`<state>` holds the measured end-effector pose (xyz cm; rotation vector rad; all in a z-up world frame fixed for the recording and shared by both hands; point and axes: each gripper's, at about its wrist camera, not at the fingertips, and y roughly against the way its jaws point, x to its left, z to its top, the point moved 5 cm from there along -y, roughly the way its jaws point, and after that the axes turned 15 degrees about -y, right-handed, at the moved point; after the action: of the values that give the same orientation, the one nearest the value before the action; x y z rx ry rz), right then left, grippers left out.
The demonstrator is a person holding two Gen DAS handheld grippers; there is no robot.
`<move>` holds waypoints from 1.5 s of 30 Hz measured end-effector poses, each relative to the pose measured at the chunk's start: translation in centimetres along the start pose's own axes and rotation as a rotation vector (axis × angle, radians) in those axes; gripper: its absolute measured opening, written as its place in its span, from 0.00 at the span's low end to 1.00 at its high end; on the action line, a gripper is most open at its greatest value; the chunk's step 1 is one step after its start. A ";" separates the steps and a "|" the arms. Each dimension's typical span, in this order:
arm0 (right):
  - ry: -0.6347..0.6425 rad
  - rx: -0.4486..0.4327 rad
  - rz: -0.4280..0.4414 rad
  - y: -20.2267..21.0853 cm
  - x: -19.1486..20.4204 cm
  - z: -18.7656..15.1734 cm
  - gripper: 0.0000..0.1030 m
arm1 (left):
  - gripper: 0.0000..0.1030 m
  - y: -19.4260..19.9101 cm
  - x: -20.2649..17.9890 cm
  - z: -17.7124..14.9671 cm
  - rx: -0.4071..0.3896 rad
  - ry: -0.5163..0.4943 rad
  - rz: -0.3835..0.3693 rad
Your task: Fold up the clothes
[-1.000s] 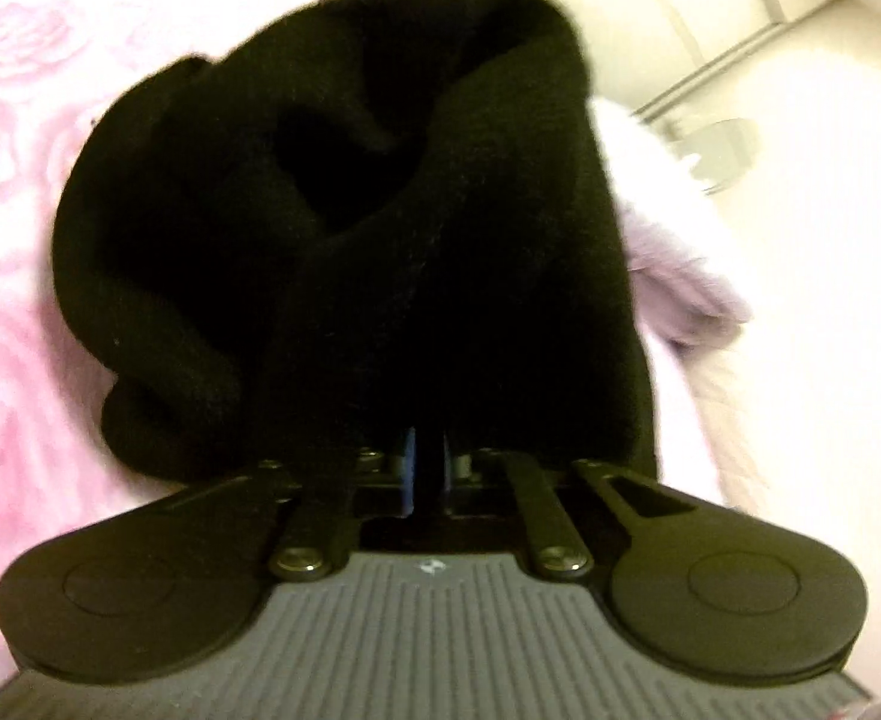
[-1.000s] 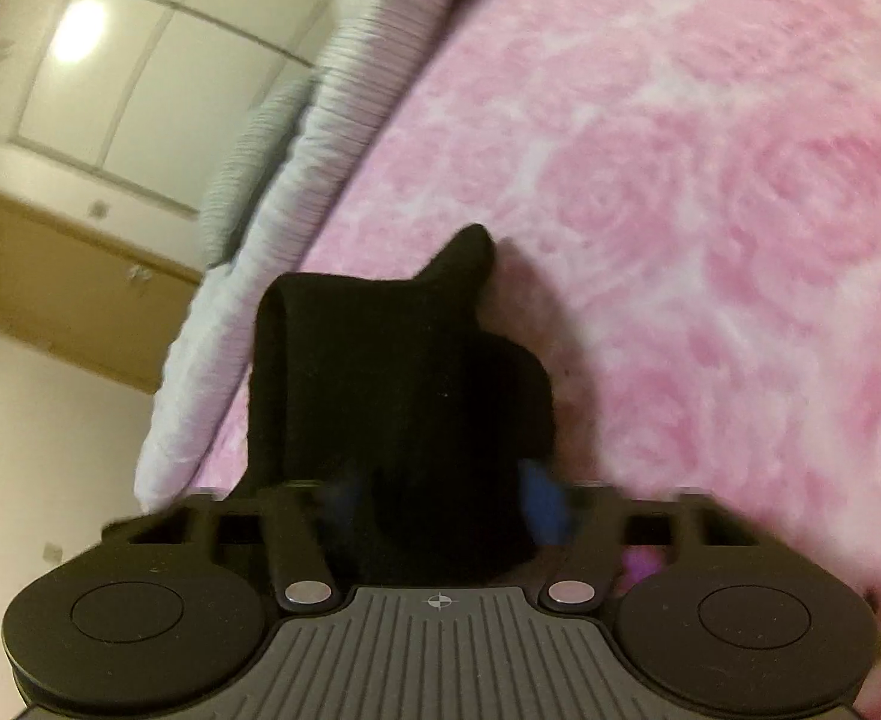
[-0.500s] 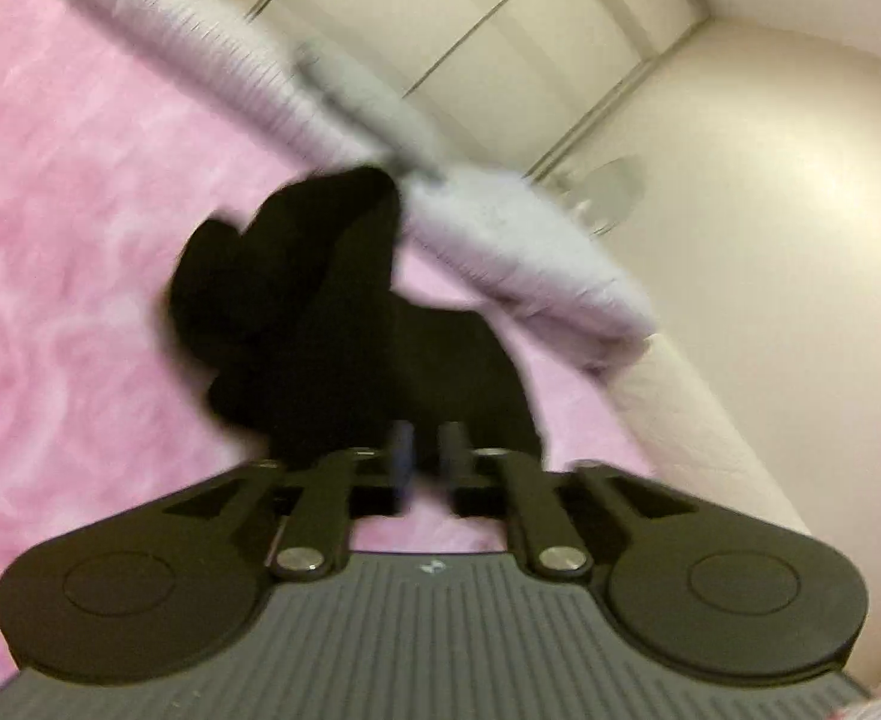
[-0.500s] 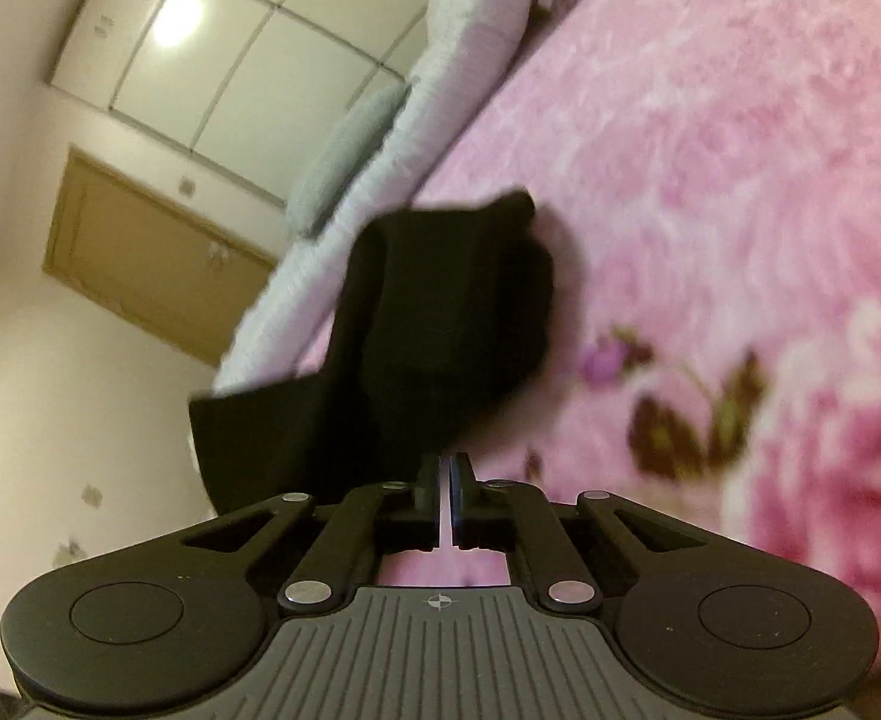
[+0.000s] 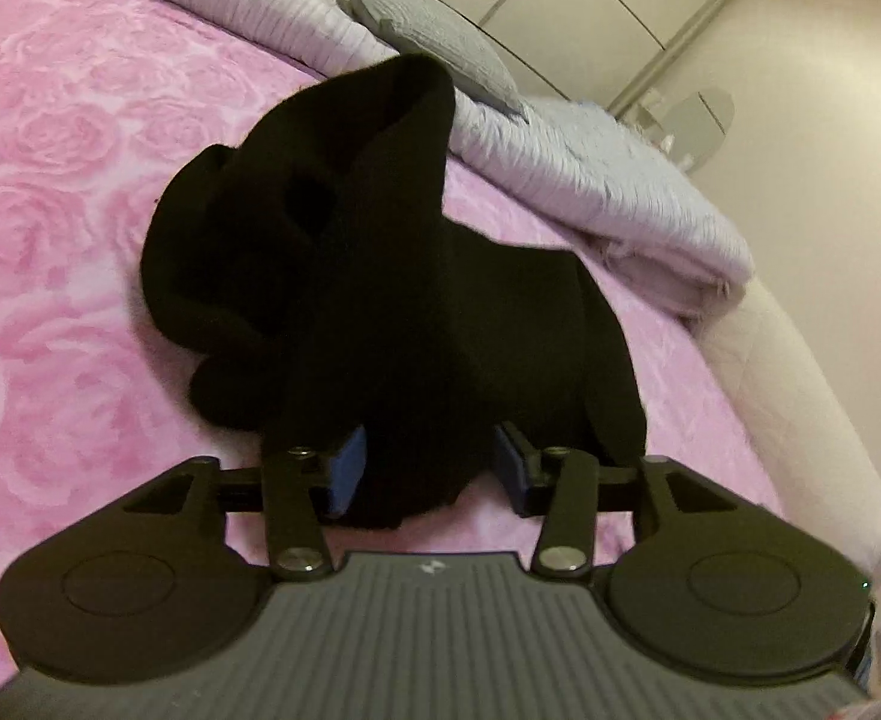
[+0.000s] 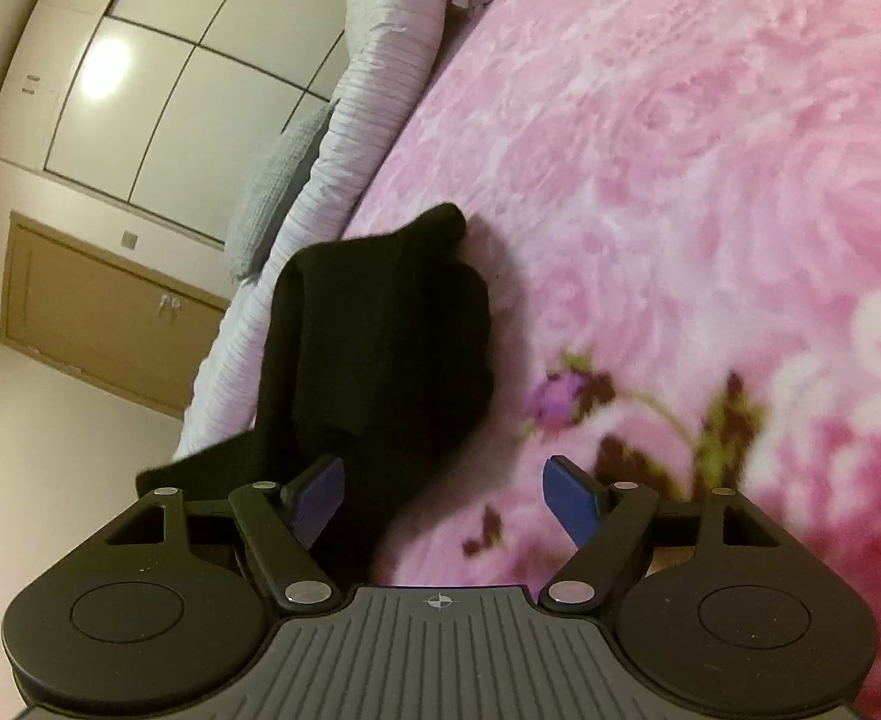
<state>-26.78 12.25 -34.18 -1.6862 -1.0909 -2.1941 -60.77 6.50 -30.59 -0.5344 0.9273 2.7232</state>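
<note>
At the bottom of both wrist views we see our tongs spreading: the left gripper (image 5: 428, 468) is opening with a fold of the black knit garment (image 5: 392, 276) hanging between its blue pads (image 5: 344, 471), though the pads no longer look pressed on it. The right gripper (image 6: 443, 495) is opening wide too; the garment's edge sits near its left pad, nothing pinched, bare bedspread between the tips.

Just ahead, the garment lies bunched in a lumpy heap on the pink rose-print bedspread (image 5: 50, 180), near the bed's edge, one rolled end sticking up. Not folded yet, we judge.

Handling: it looks soft, thick, light, limp knit. It will sag and bunch, not hold shape, and it is not slippery or fragile. We'd take a single-layer hem or corner at each end, not the thick rolled middle, then pull flat before folding. Black on black hides the seams, so we cannot tell which edge is which.

Farther back: a pale lilac folded quilt (image 5: 590, 180), a grey pillow (image 5: 434, 36), then white wardrobe doors (image 6: 140, 78).
</note>
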 end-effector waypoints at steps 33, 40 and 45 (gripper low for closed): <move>0.141 0.003 0.016 -2.1 3.6 0.2 0.08 | 0.34 -0.8 1.4 0.2 0.006 -0.003 -0.020; 0.081 0.038 0.005 -3.6 2.2 0.6 0.09 | 0.39 -4.6 2.1 0.1 0.024 0.016 0.069; 0.080 0.059 0.024 -4.8 2.1 0.9 0.09 | 0.16 -5.8 3.2 0.5 -0.029 0.043 0.061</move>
<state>-29.36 16.84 -34.36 -1.5650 -1.0983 -2.1723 -62.01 11.61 -34.65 -0.5814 0.9301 2.7945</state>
